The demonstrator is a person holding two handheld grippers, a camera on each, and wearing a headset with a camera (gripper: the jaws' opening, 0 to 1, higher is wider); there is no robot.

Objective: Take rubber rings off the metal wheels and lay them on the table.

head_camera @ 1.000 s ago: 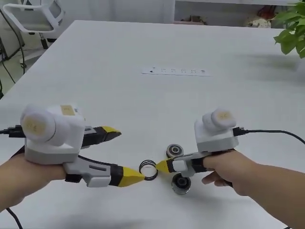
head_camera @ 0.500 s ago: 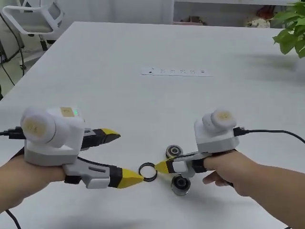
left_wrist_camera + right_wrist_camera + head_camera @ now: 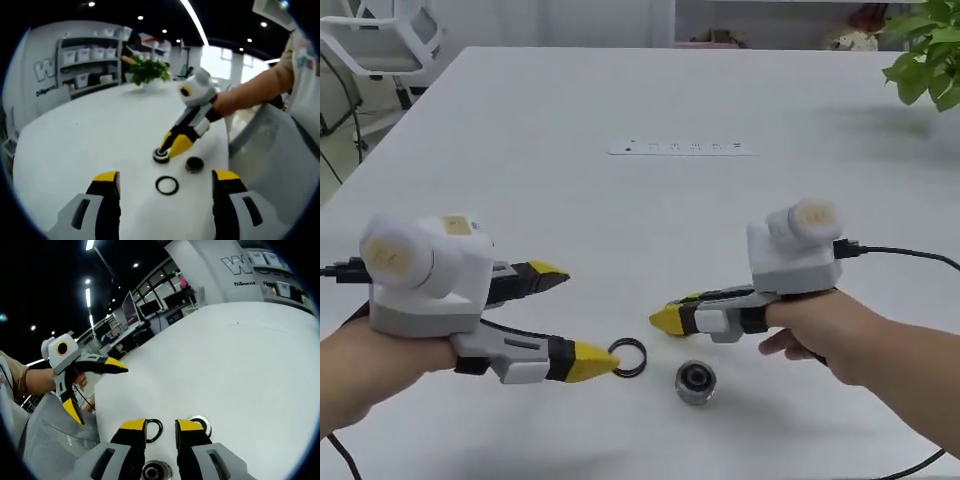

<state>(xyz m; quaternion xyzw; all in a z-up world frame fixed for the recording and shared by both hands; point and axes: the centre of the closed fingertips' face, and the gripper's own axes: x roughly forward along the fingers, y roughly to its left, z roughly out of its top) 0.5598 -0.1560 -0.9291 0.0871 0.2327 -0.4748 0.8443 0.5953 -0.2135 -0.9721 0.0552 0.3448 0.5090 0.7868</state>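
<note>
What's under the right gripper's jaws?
A metal wheel on the table, just below the right gripper. The jaws cover part of it; touching or not, cannot tell.

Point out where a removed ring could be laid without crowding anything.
The bare table is wide open from the grippers up to the white strip. The crowded patch is between the left gripper and the right gripper, where a rubber ring and a wheel lie.
</note>
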